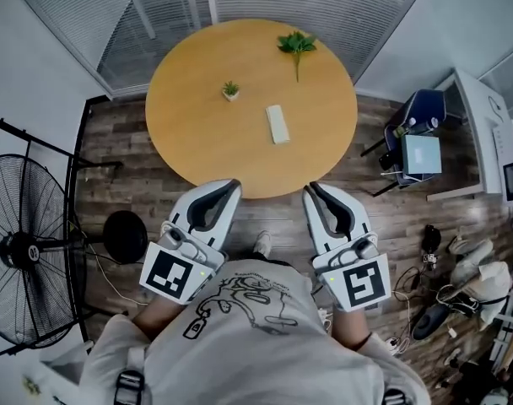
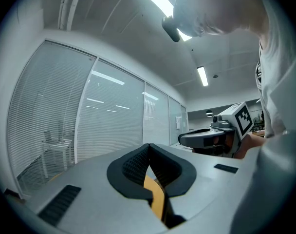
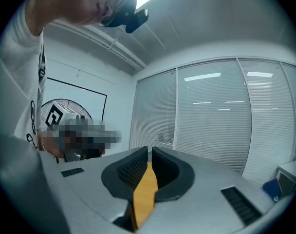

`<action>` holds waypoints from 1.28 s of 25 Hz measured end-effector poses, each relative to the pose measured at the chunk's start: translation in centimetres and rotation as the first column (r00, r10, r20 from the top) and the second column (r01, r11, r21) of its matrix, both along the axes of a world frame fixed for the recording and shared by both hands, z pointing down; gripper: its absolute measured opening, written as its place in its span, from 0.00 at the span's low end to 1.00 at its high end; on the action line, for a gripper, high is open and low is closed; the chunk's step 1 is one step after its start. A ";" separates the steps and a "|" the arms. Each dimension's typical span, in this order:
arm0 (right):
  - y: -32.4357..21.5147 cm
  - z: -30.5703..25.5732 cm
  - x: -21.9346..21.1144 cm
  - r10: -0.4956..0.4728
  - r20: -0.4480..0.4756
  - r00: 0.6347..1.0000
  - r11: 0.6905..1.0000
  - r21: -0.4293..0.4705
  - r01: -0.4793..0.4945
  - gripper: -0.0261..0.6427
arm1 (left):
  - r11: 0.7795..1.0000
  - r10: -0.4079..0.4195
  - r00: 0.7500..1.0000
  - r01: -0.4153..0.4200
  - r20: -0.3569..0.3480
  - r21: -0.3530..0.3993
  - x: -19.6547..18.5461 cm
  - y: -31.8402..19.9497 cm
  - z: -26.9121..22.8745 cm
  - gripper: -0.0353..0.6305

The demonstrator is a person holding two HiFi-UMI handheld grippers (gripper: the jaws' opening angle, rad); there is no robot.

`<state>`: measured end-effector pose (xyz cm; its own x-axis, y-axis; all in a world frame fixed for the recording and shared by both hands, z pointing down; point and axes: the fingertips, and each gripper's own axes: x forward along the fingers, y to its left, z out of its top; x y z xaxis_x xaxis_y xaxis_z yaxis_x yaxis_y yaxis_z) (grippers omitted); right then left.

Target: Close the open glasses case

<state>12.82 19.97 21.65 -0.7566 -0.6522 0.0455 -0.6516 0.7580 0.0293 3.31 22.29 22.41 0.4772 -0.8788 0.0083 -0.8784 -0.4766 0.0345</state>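
My left tool (image 1: 229, 186) and right tool (image 1: 315, 191) sit side by side in front of my chest, both pointing level towards the worktop (image 1: 180, 133). Both have their jaws closed. The left pair meets at the tips, the right pair leaves only a sliver between them, and neither has hold of anything. Their tips are at the near rim of the round wooden worktop, above the plank floor (image 1: 282, 218).

Farther on, near the middle of the worktop and a little to the right, lies the pale glasses case (image 1: 278, 125), well apart from both tools. From here I cannot tell whether its lid is up. Left of it and a bit farther stands a small potted plant (image 1: 230, 90). Near the far rim lies a green sprig (image 1: 297, 44). Off the worktop, a fan (image 1: 20, 247) stands at my left, with a black stool (image 1: 126, 236) beside it.
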 end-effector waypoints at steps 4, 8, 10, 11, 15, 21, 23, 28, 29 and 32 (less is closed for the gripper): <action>-1.7 -0.1 0.9 -0.001 0.002 1.000 1.000 0.002 0.001 0.09 | 1.000 -0.004 1.000 0.004 -0.001 -0.001 0.8 -1.7 0.0 0.08; -3.3 0.0 2.1 -0.008 0.007 1.000 1.000 0.001 0.008 0.09 | 1.000 -0.002 1.000 0.002 -0.003 0.003 2.3 -3.3 -0.2 0.08; -4.0 0.0 2.7 -0.012 0.009 1.000 1.000 -0.001 0.012 0.09 | 1.000 -0.012 1.000 0.012 0.002 -0.004 2.8 -4.0 0.0 0.08; -4.3 0.0 3.0 -0.014 0.011 1.000 1.000 -0.001 0.014 0.09 | 1.000 -0.015 1.000 0.015 0.003 -0.006 3.1 -4.3 0.1 0.08; -5.3 0.5 4.1 -0.024 0.016 1.000 1.000 -0.009 0.024 0.09 | 1.000 -0.025 1.000 0.025 0.002 -0.011 4.3 -5.4 0.5 0.08; -6.3 1.2 5.1 -0.032 0.020 0.999 0.999 -0.022 0.033 0.09 | 0.999 -0.033 0.999 0.033 0.003 -0.037 5.5 -6.2 1.5 0.08; -6.4 1.4 5.2 -0.032 0.022 0.999 0.999 -0.028 0.033 0.09 | 0.998 -0.035 0.999 0.035 0.002 -0.044 5.5 -6.2 1.7 0.08; -6.4 1.8 4.8 -0.031 0.025 0.999 0.999 -0.040 0.032 0.09 | 0.998 -0.038 0.999 0.038 0.002 -0.054 5.0 -6.4 2.1 0.08; -6.5 1.9 4.7 -0.030 0.025 0.999 0.999 -0.043 0.031 0.09 | 0.998 -0.038 0.999 0.038 0.001 -0.055 4.9 -6.5 2.2 0.08; -6.9 2.2 4.6 -0.027 0.023 0.999 0.999 -0.046 0.028 0.09 | 0.998 -0.035 0.999 0.035 0.000 -0.059 4.8 -7.0 2.5 0.08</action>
<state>17.41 13.09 23.90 -0.7756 -0.6285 0.0582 -0.6303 0.7761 -0.0203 8.12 15.32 24.93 0.4460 -0.8930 0.0598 -0.8946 -0.4426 0.0625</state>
